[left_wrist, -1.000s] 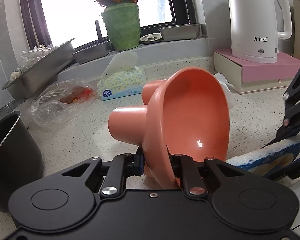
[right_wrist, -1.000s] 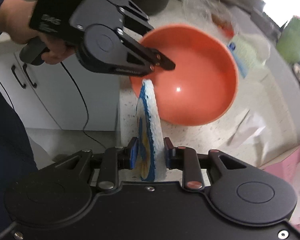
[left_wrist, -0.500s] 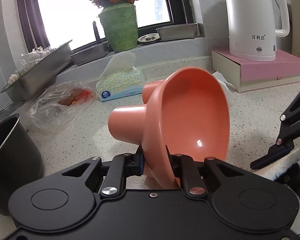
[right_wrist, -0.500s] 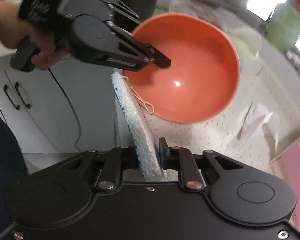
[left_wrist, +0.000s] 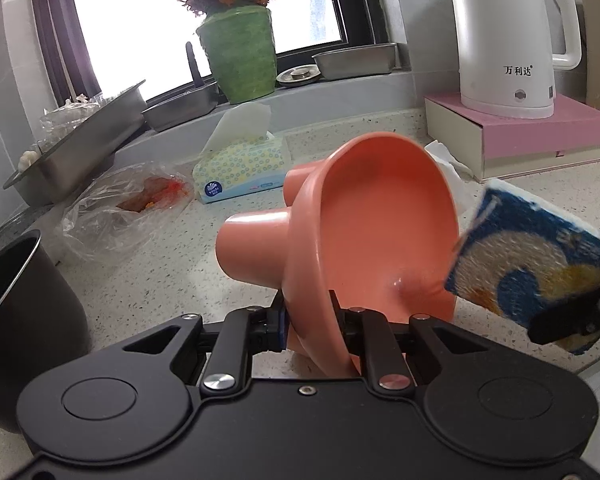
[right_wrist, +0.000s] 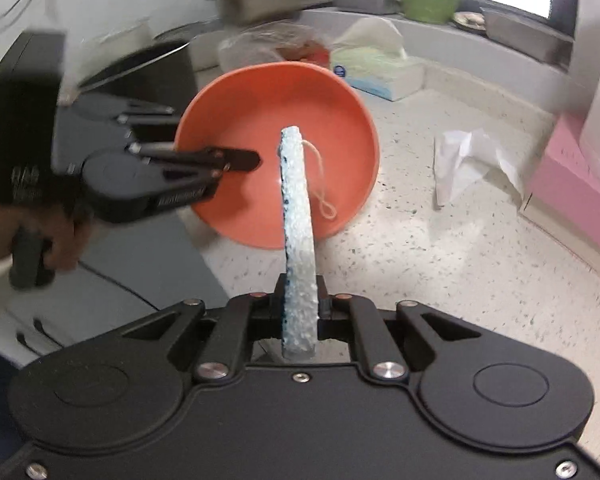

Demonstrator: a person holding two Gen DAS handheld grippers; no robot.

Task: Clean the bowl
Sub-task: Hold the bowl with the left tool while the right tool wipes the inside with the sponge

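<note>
The salmon-orange bowl (left_wrist: 384,236) stands tilted on edge above the speckled counter, its rim clamped in my left gripper (left_wrist: 312,320). In the right wrist view the bowl (right_wrist: 260,120) faces me with the left gripper (right_wrist: 236,160) reaching over its rim. My right gripper (right_wrist: 300,308) is shut on a blue-and-white sponge (right_wrist: 296,216), whose far end sits in front of the bowl's opening. From the left wrist the sponge (left_wrist: 540,268) shows its patterned face at the right, close to the bowl's inner wall. Whether sponge and bowl touch is unclear.
Two salmon cups (left_wrist: 256,248) lie behind the bowl. A tissue pack (left_wrist: 244,168), plastic bag (left_wrist: 120,204), dark pot (left_wrist: 20,320), steel trays (left_wrist: 80,144), green flower pot (left_wrist: 240,52) and white kettle (left_wrist: 504,32) on a pink box (left_wrist: 540,140) ring the counter. Crumpled paper (right_wrist: 472,160) lies right.
The right gripper has swung the sponge up and toward the bowl's opening, turning its patterned face toward the left wrist. The bowl stays held in the same tilt.
</note>
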